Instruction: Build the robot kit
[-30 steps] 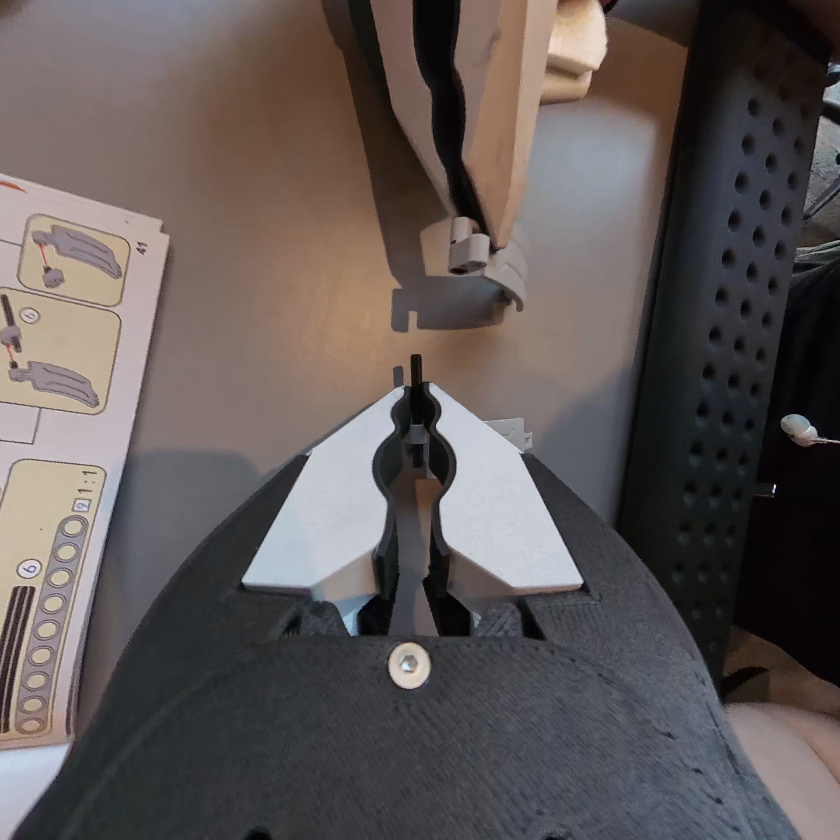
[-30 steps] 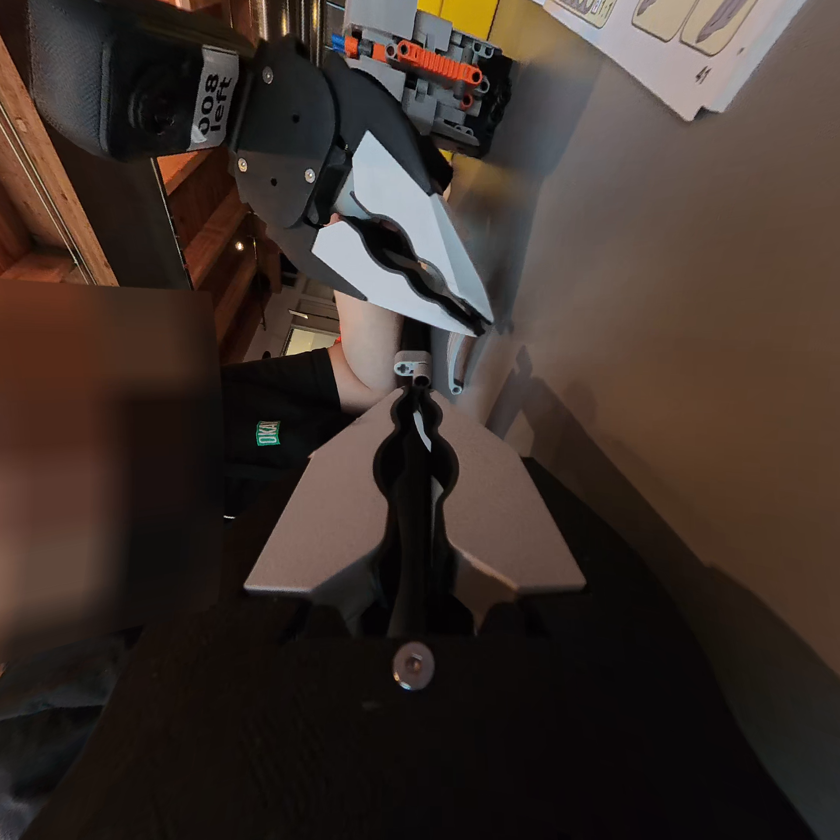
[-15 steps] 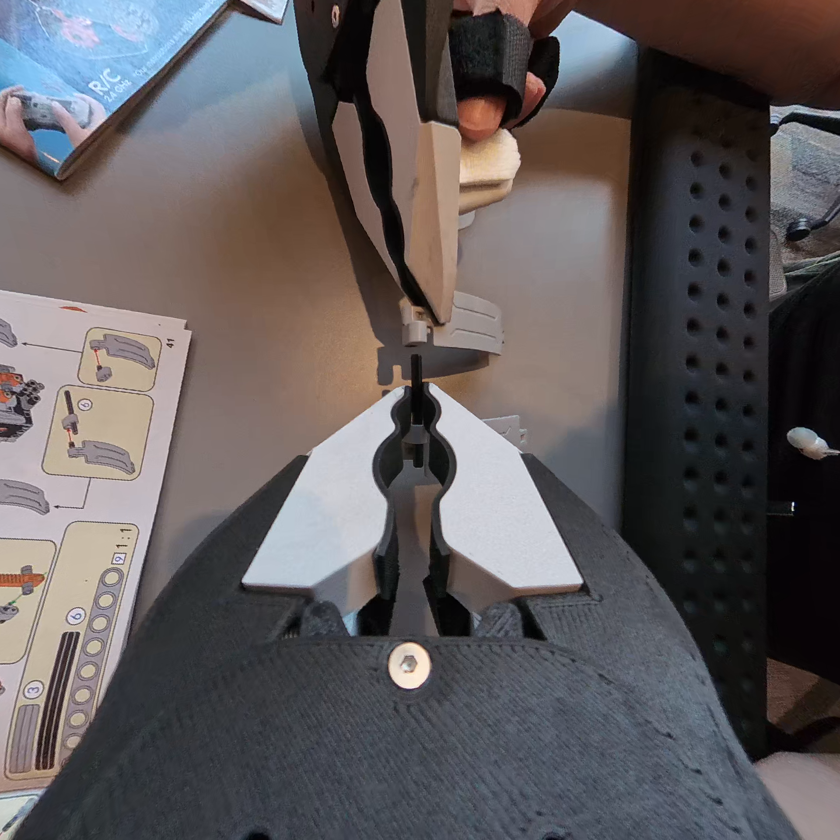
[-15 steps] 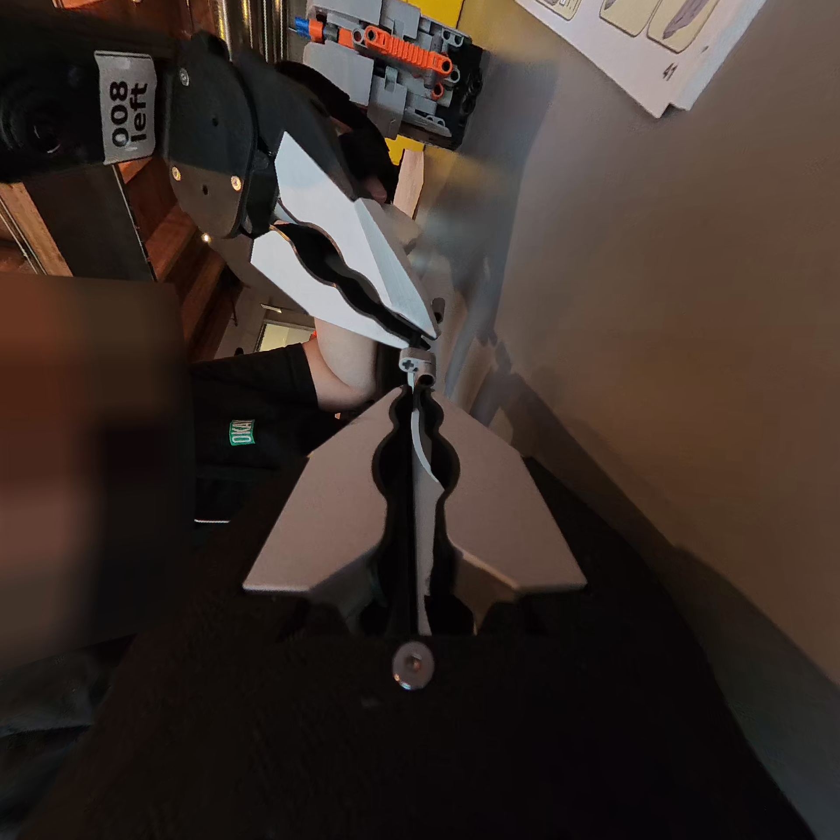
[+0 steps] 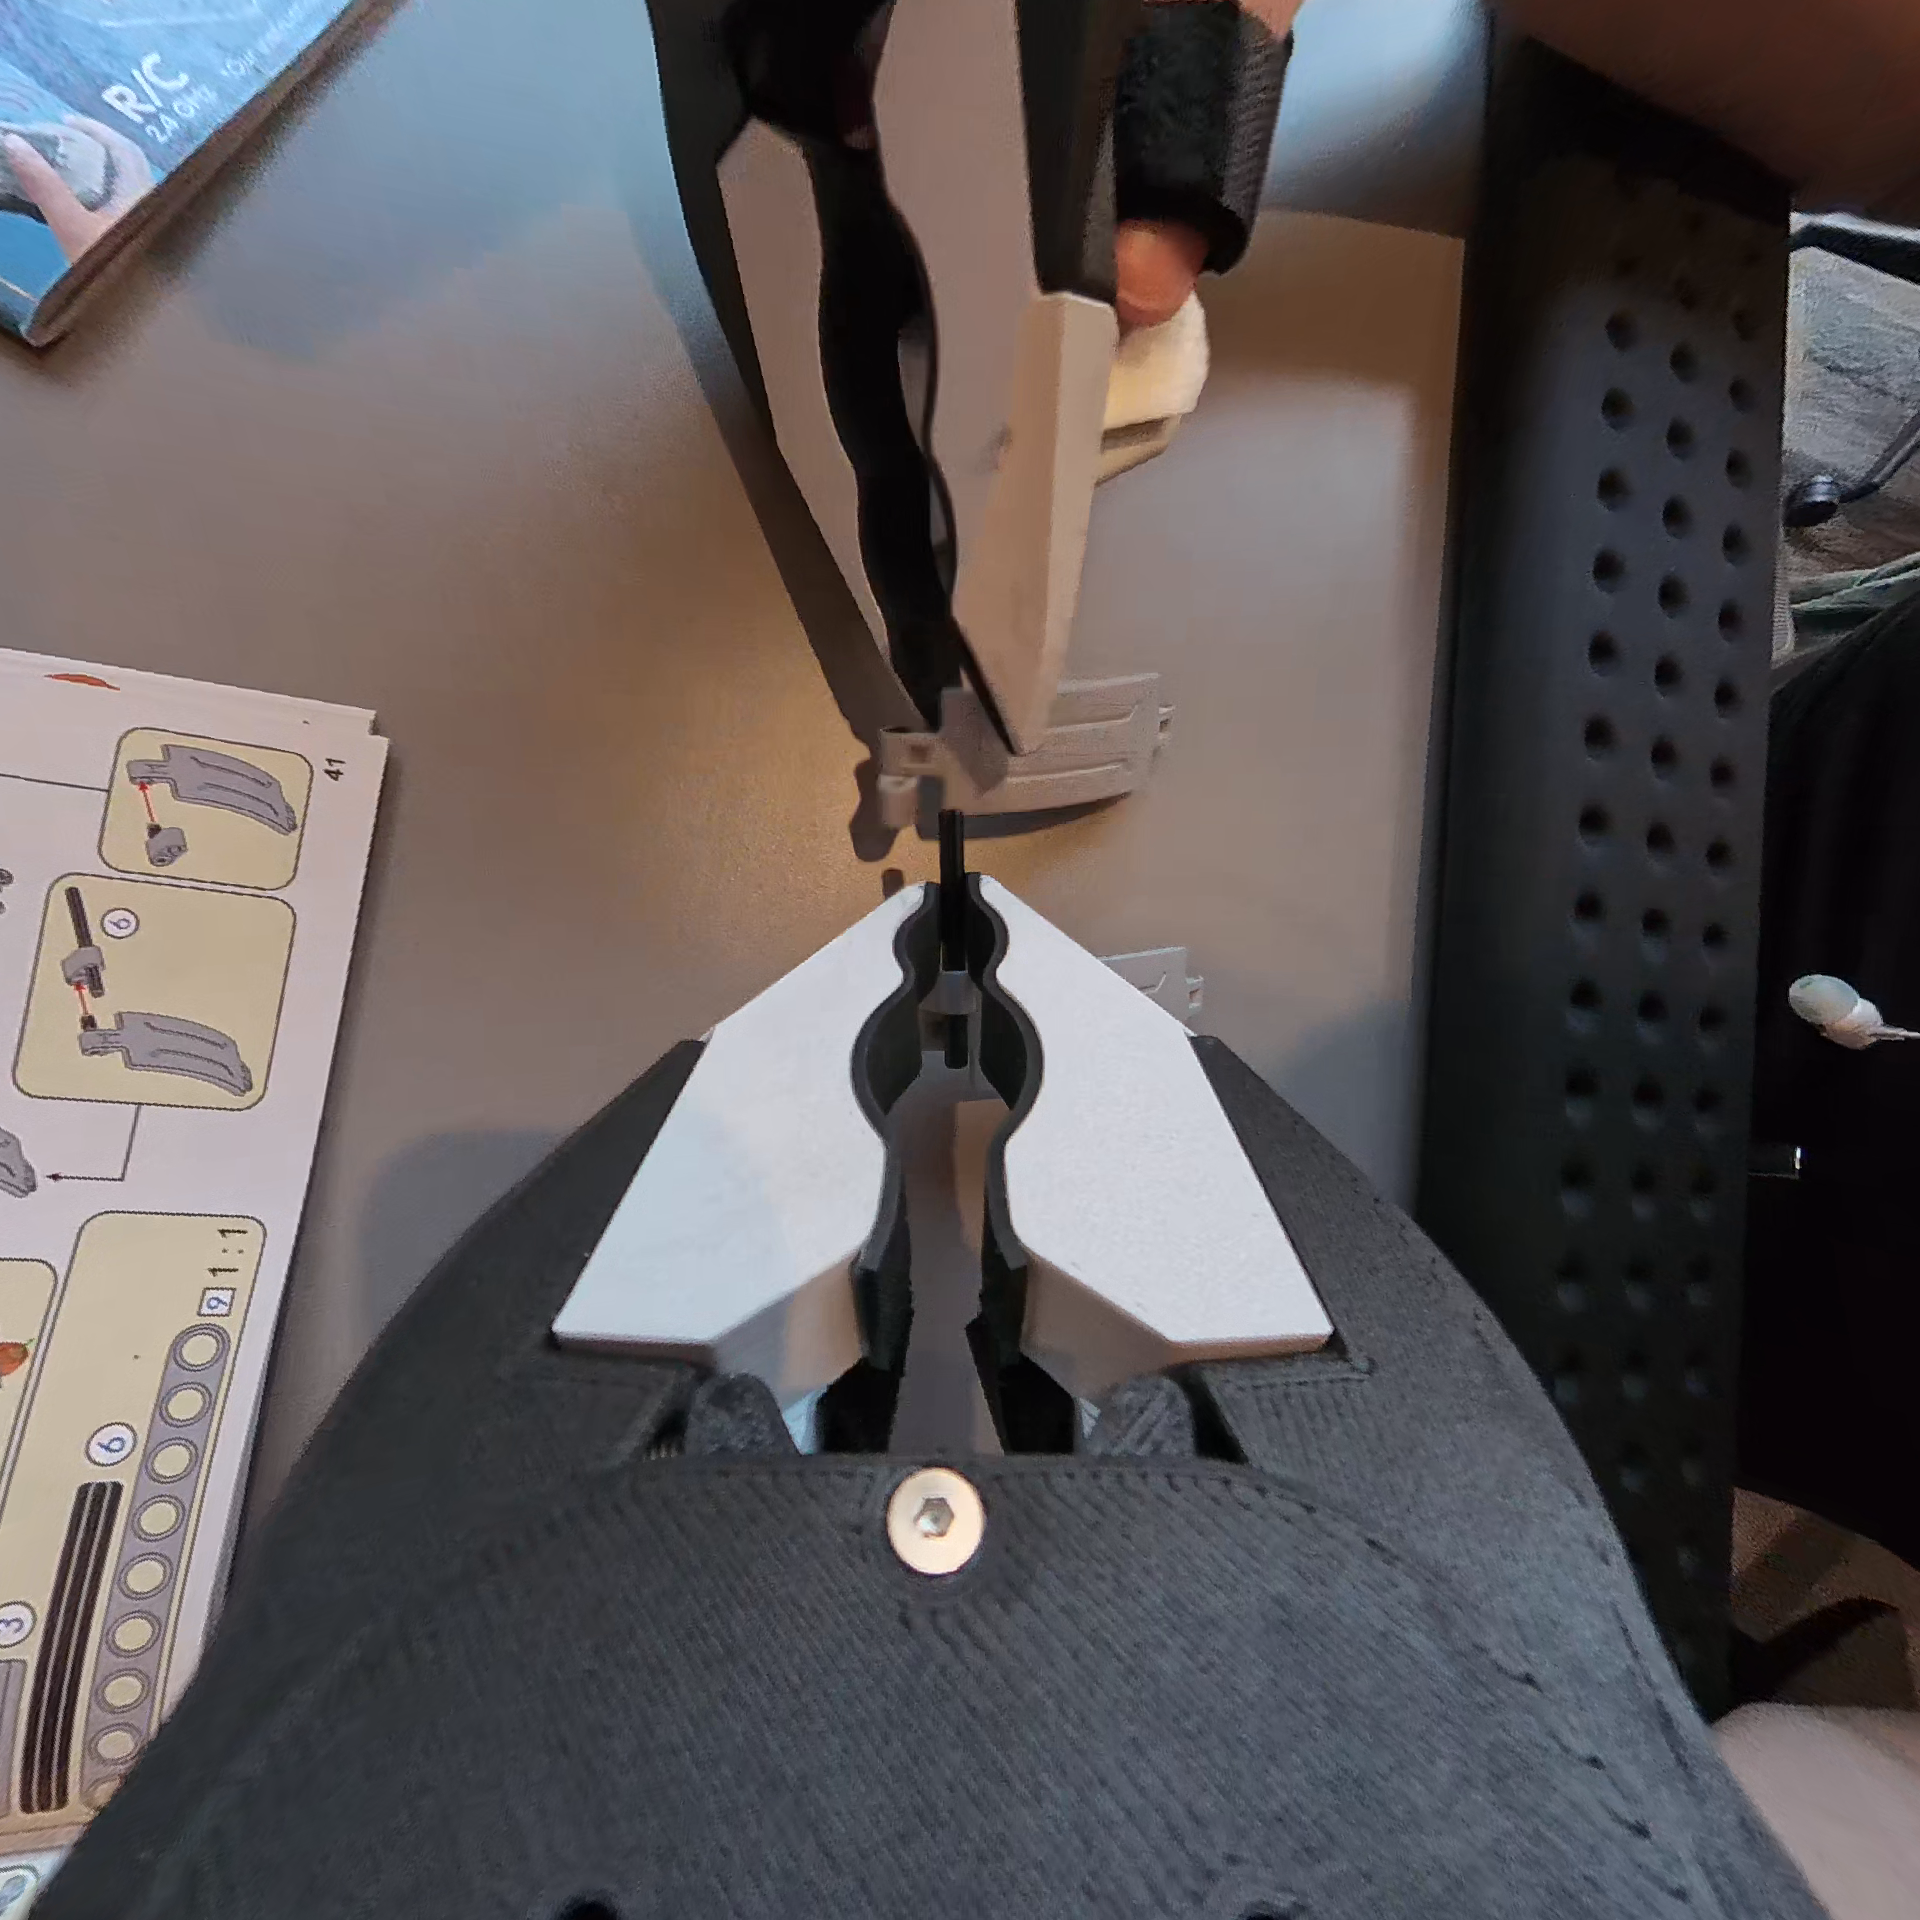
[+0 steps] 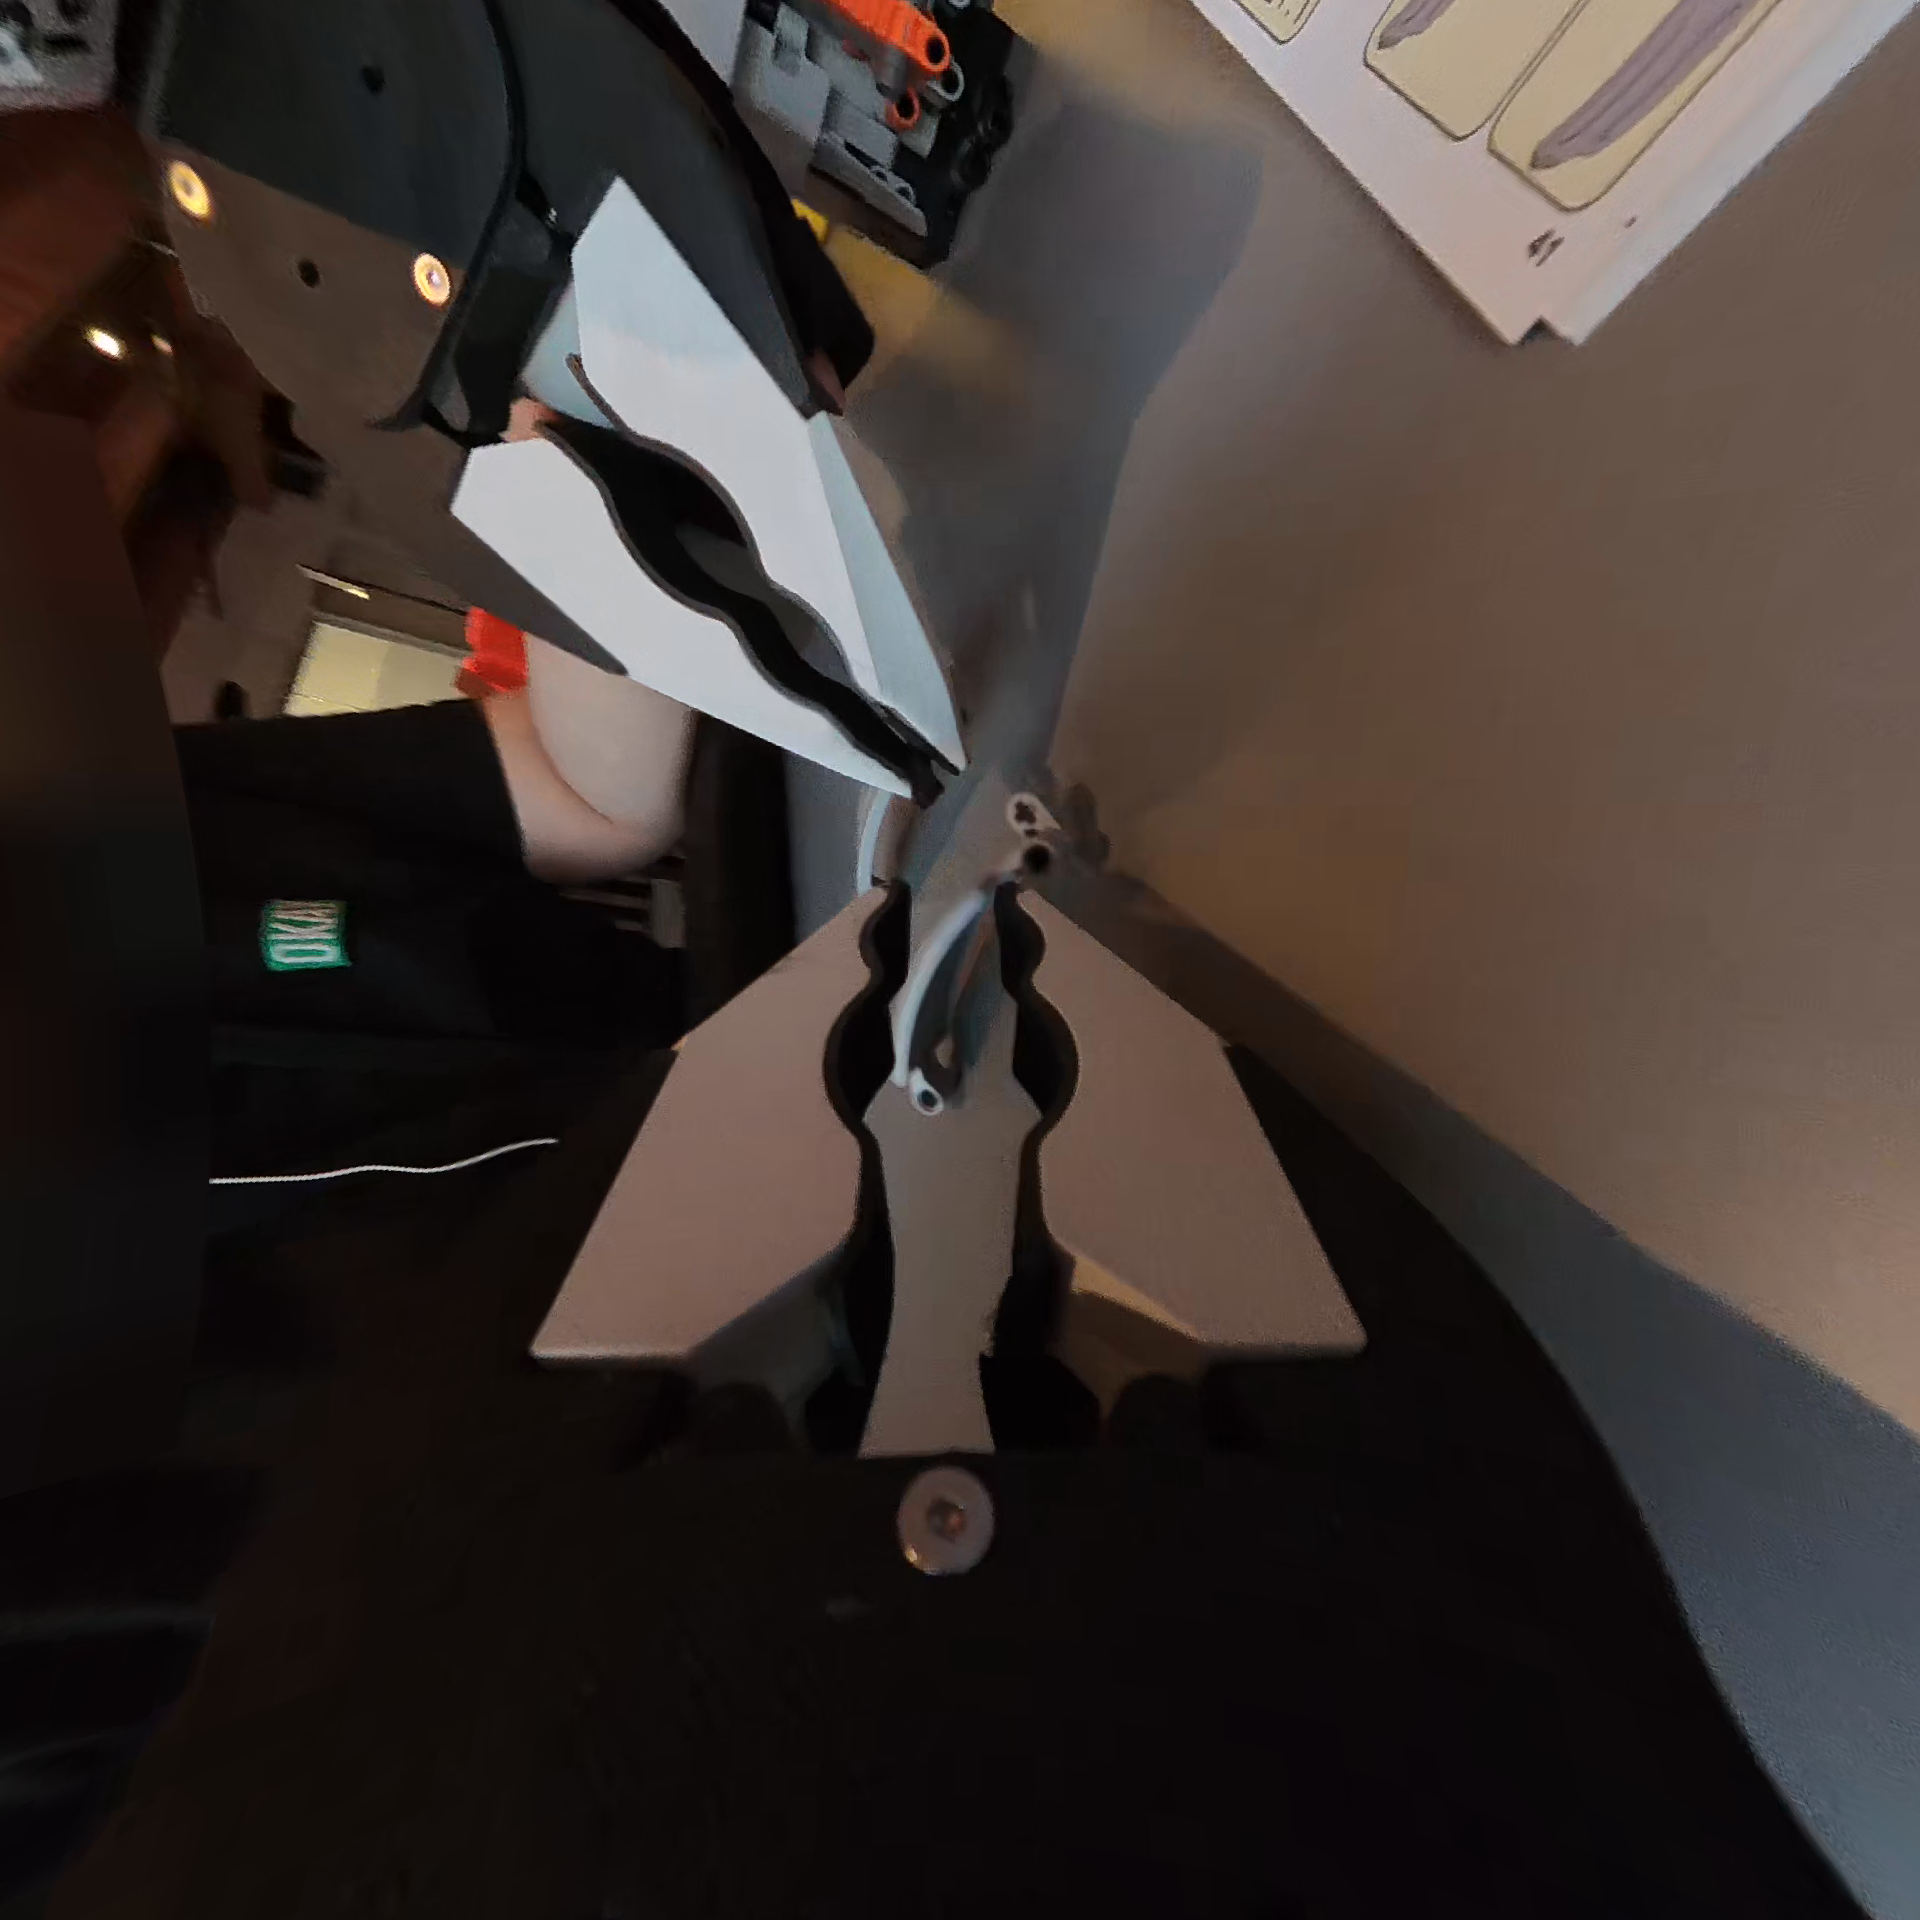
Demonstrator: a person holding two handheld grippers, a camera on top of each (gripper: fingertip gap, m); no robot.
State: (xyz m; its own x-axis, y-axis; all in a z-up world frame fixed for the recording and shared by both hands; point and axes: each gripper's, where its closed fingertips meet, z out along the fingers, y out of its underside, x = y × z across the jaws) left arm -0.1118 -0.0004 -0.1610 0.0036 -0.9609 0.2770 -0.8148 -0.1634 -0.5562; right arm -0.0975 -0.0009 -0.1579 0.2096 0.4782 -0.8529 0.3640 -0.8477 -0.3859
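My left gripper (image 5: 951,894) is shut on a thin black axle (image 5: 951,862) that carries a small grey bush between the fingers. The axle points forward, its tip right at the grey connector (image 5: 904,774) on the end of a grey curved panel (image 5: 1081,748). My right gripper (image 5: 971,717) comes down from the top of the left wrist view and is shut on that panel. In the right wrist view my right gripper (image 6: 951,894) grips the panel (image 6: 935,997) edge-on, with the connector holes (image 6: 1034,831) just past its tips. The left gripper (image 6: 930,774) reaches in from the upper left.
An open instruction booklet (image 5: 156,1039) lies on the grey table at left, and a blue booklet (image 5: 104,135) at the far left. A black perforated bar (image 5: 1621,831) runs along the right. A small grey part (image 5: 1164,971) lies by my left finger. A part-built model with orange pieces (image 6: 883,94) stands behind. My left and right fingertips are right by each other. Both grippers' tips are roughly 15 cm from the black perforated bar (image 5: 1621,831).
The two grippers have closed in on each other. The axle tip, a gap away from the panel's connector before, now sits at it. The right gripper has tilted.
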